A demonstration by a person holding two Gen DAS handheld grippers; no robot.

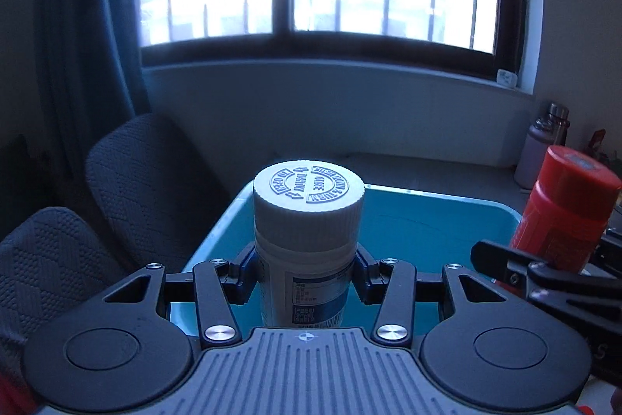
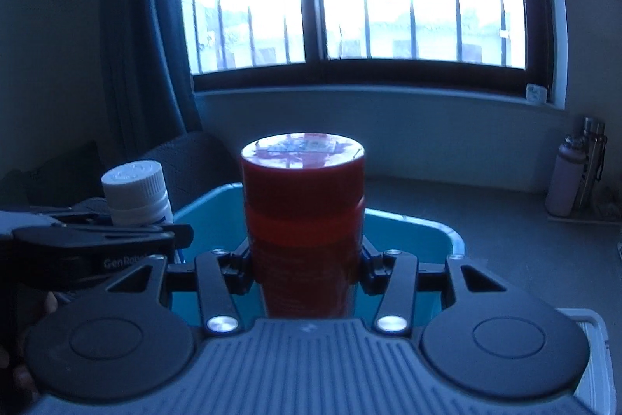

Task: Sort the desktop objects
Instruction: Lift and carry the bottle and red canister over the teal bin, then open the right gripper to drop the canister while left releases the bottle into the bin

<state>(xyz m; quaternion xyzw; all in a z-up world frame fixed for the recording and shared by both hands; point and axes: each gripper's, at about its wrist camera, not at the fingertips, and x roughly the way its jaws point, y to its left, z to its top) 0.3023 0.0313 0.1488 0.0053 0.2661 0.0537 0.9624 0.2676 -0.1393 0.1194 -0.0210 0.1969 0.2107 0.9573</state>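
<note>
Above one teal bin (image 1: 427,220), two tongs grip two bottles.

Left gripper (image 1: 305,275): black linkage arms, dark blue inner finger pads.
Left gripper pivots: silver round screw heads at each arm joint, two larger polished ones nearest the body.
Left gripper body: grey ribbed plate with a small white crosshair mark, flanked by two black round caps.
Right gripper (image 2: 307,269): same build, with black arms, silver screws, grey ribbed plate and black round caps.
Marking: white lettering "GenRo…", partly hidden, on the left gripper's black side in the right wrist view.
</note>
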